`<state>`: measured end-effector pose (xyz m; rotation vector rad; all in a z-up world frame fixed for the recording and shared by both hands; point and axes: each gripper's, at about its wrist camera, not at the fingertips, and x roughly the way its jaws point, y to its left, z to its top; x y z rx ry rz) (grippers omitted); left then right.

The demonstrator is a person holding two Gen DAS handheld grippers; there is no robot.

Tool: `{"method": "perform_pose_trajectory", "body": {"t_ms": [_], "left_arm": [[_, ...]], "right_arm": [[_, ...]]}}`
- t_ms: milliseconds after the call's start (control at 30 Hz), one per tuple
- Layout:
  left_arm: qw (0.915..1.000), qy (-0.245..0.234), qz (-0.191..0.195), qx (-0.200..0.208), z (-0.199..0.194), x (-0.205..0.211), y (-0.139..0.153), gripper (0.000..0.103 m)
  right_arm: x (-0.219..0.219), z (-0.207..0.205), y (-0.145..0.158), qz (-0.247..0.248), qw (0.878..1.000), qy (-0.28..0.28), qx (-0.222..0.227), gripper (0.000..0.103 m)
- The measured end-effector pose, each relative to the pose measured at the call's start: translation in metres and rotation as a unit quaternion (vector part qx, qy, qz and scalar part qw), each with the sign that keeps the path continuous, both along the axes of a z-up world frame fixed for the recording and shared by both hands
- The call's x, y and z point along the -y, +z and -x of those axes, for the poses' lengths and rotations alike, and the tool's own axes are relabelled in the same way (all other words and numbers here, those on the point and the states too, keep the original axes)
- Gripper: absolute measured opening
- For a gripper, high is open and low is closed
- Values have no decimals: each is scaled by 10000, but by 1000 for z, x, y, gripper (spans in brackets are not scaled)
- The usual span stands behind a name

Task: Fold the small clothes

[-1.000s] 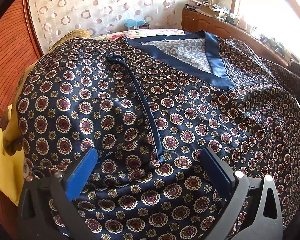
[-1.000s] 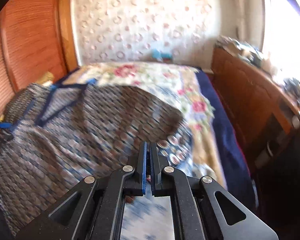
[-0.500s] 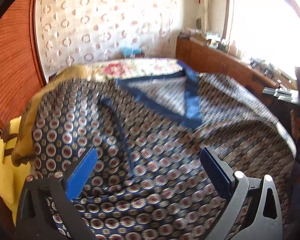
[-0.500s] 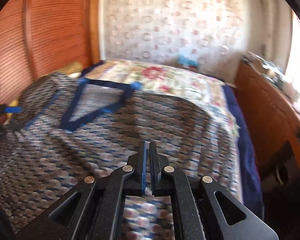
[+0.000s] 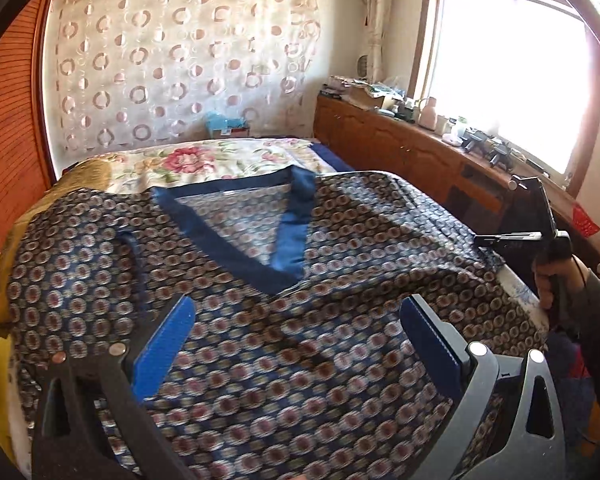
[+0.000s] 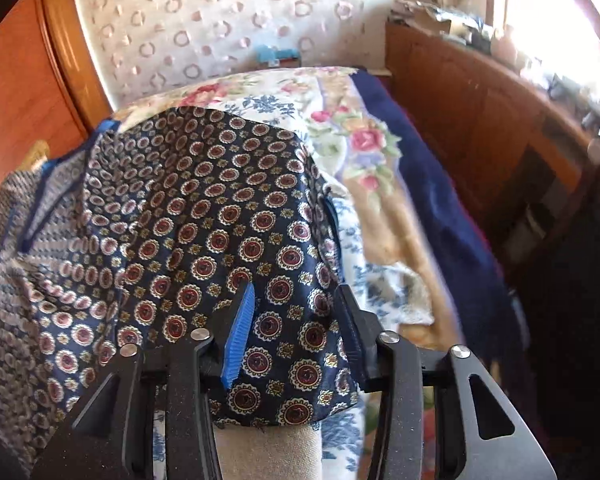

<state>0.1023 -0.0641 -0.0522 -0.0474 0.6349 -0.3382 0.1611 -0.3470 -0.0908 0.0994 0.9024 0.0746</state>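
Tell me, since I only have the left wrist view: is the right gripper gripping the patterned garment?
Observer: No. The right gripper has its jaws opening. A flap of the patterned garment lies between them, but the pads are not pressing on it.
Operator: Is that flap folded over?
Observer: It appears so. It lies on top of the garment's body, reaching towards the blue neckband.
Operator: Anything at the flap's near edge?
Observer: A plain beige surface shows just below it. I cannot tell what it is.
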Motion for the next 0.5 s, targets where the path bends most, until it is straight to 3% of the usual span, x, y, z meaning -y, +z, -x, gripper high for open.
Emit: {"method": "perform_pose_trajectory", "body": {"t_ms": [67, 100, 133, 300, 500], "left_arm": [[9999, 8, -32, 121, -1, 11, 2, 103], [9998, 19, -57, 179, -1, 15, 3, 103], [9996, 12, -72, 261, -1, 19, 3, 103], [9982, 12, -119, 586, -2, 29, 6, 103], [9995, 19, -39, 307, -11, 20, 4, 103]], "right_arm": [[-9, 2, 3, 514, 9986, 90, 68, 17], [-13, 3, 4, 797, 9967, 108, 96, 3], [-16, 3, 5, 847, 9962, 155, 104, 0], [-31, 10, 22, 1030, 9932, 299, 456, 0], [-93, 10, 56, 1144, 9823, 1085, 1014, 0]]}}
